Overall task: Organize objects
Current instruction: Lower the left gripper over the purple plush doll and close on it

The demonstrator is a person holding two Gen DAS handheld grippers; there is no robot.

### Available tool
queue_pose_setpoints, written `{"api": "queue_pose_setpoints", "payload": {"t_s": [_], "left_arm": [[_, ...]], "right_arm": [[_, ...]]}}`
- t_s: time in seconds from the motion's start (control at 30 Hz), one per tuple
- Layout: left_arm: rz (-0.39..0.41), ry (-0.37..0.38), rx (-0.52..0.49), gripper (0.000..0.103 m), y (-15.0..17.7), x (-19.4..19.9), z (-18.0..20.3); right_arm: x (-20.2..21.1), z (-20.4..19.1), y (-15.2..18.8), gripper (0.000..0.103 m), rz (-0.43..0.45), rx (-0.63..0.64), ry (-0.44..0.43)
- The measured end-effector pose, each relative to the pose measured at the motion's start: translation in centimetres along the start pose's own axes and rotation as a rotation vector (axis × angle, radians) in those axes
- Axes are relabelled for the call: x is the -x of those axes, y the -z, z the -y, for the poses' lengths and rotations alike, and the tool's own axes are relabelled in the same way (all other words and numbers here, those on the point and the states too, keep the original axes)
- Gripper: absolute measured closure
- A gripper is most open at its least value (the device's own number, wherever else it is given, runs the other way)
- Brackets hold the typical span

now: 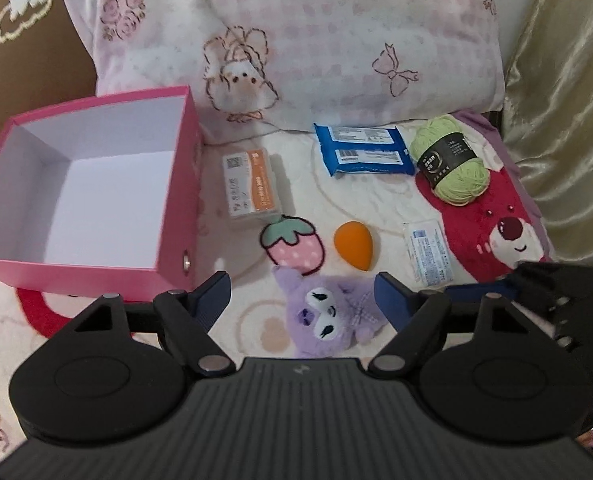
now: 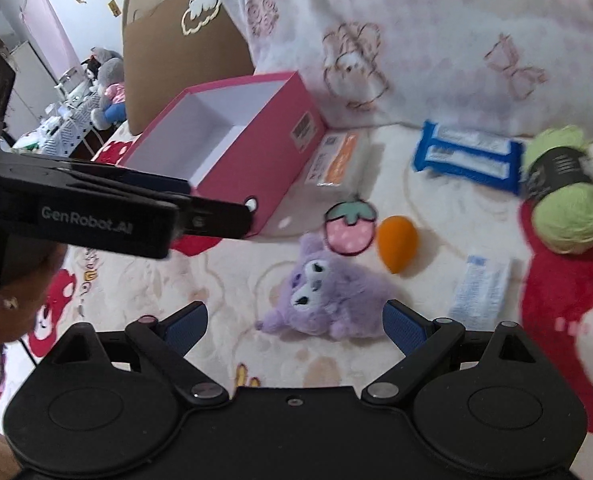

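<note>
An empty pink box (image 1: 178, 184) (image 2: 272, 168) with a white inside stands at the left on a printed blanket. Loose things lie to its right: an orange-and-white pack (image 1: 252, 184) (image 2: 338, 160), a blue packet (image 1: 362, 154) (image 2: 468, 158), a green yarn ball (image 1: 450, 160) (image 2: 564, 196), an orange sponge (image 1: 352, 246) (image 2: 396, 244), a small white packet (image 1: 428, 254) (image 2: 478, 292) and a purple plush toy (image 1: 328, 316) (image 2: 324, 300). My left gripper (image 1: 302, 298) is open over the plush. My right gripper (image 2: 296, 326) is open just before the plush, and shows at the right of the left wrist view (image 1: 536, 288).
A pink-patterned pillow (image 1: 336, 40) (image 2: 436, 40) lies behind the things. A brown cushion (image 1: 24, 32) sits at the far left, gold fabric (image 1: 568, 100) at the right. A strawberry print (image 1: 292, 246) is part of the blanket. Shelves and plush toys (image 2: 104, 84) stand beyond the bed.
</note>
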State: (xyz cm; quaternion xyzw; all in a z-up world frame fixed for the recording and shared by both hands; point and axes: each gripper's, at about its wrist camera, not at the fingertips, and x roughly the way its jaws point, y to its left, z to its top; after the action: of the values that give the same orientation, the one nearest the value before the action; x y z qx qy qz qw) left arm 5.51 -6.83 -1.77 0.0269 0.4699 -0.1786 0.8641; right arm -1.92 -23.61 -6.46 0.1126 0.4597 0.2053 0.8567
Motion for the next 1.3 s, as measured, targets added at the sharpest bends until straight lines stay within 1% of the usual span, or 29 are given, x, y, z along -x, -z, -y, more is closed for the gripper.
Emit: {"api": "queue_pose_setpoints", "payload": {"t_s": [0.07, 0.13, 0.2, 0.3, 0.33, 0.4, 0.43, 0.5, 0.53, 0.63, 0.67, 0.73, 0.77, 0.83, 0.87, 0.9, 0.97, 1.03, 1.17, 1.2, 1.3], "left_arm": [[0.012, 0.012, 0.014, 0.025, 0.2, -0.7, -0.2], [0.007, 0.022, 0.028, 0.025, 0.5, -1.7, -0.5], [-0.013, 0.034, 0.037, 0.025, 1.1, -2.6, -0.7], [-0.038, 0.05, 0.063, 0.025, 1.8, -4.0, -1.2], [-0.036, 0.059, 0.074, 0.025, 1.9, -4.4, -1.4], [-0.014, 0.062, 0.086, 0.025, 2.2, -5.1, -1.4], [-0.003, 0.061, 0.079, 0.025, 2.4, -5.4, -1.2], [0.001, 0.063, 0.055, 0.025, 2.8, -6.0, -0.7], [-0.005, 0.068, 0.045, 0.025, 3.0, -6.3, -0.5], [-0.033, 0.083, 0.042, 0.029, 3.3, -7.2, -0.2], [-0.037, 0.082, 0.043, 0.031, 3.5, -7.4, -0.2], [-0.03, 0.073, 0.041, 0.034, 3.7, -7.7, -0.2], [-0.025, 0.069, 0.041, 0.041, 3.8, -7.8, -0.2], [-0.032, 0.083, 0.051, 0.048, 4.1, -8.1, -0.5], [-0.043, 0.097, 0.065, 0.049, 4.2, -8.3, -0.7], [-0.053, 0.107, 0.077, 0.052, 4.4, -8.5, -0.8], [-0.07, 0.112, 0.099, 0.053, 4.7, -8.9, -1.0], [-0.074, 0.083, 0.13, 0.053, 5.1, -9.4, -1.0], [-0.062, 0.058, 0.146, 0.056, 5.7, -9.7, -0.9], [-0.06, 0.057, 0.149, 0.057, 5.8, -9.7, -1.0], [-0.055, 0.066, 0.183, 0.061, 6.0, -9.8, -1.4]], "right_arm": [[-1.4, 0.0, 0.0, 0.007, -0.019, 0.004, 0.007], [-2.6, 0.2, 0.4, 0.007, -0.016, -0.016, 0.011], [-3.3, 0.5, 1.0, 0.009, 0.015, -0.042, 0.012], [-4.0, 0.8, 2.6, 0.009, 0.074, -0.063, 0.046], [-4.2, 0.8, 3.1, 0.009, 0.093, -0.046, 0.073], [-4.7, 0.5, 3.9, 0.009, 0.128, 0.014, 0.155], [-4.9, 0.3, 4.3, 0.009, 0.146, 0.038, 0.176], [-5.2, 0.1, 4.6, 0.009, 0.159, 0.085, 0.173], [-5.2, -0.2, 4.8, 0.009, 0.179, 0.11, 0.174], [-5.6, -0.2, 4.9, 0.009, 0.218, 0.127, 0.17], [-5.9, 0.0, 4.9, 0.009, 0.214, 0.115, 0.166], [-6.6, 0.8, 4.7, 0.009, 0.166, 0.075, 0.137], [-7.0, 1.0, 4.6, 0.009, 0.139, 0.059, 0.125], [-7.3, 1.7, 4.4, 0.01, 0.12, 0.025, 0.118], [-7.4, 2.0, 4.3, 0.01, 0.12, 0.013, 0.115], [-7.5, 2.2, 4.3, 0.012, 0.118, 0.005, 0.112], [-7.7, 2.5, 4.2, 0.013, 0.114, -0.01, 0.112], [-7.9, 2.6, 4.3, 0.021, 0.109, -0.003, 0.115], [-7.9, 2.2, 4.4, 0.03, 0.122, 0.032, 0.132], [-8.0, 2.2, 4.4, 0.033, 0.122, 0.038, 0.138], [-7.6, 2.2, 4.5, 0.04, 0.128, 0.037, 0.146]]}}
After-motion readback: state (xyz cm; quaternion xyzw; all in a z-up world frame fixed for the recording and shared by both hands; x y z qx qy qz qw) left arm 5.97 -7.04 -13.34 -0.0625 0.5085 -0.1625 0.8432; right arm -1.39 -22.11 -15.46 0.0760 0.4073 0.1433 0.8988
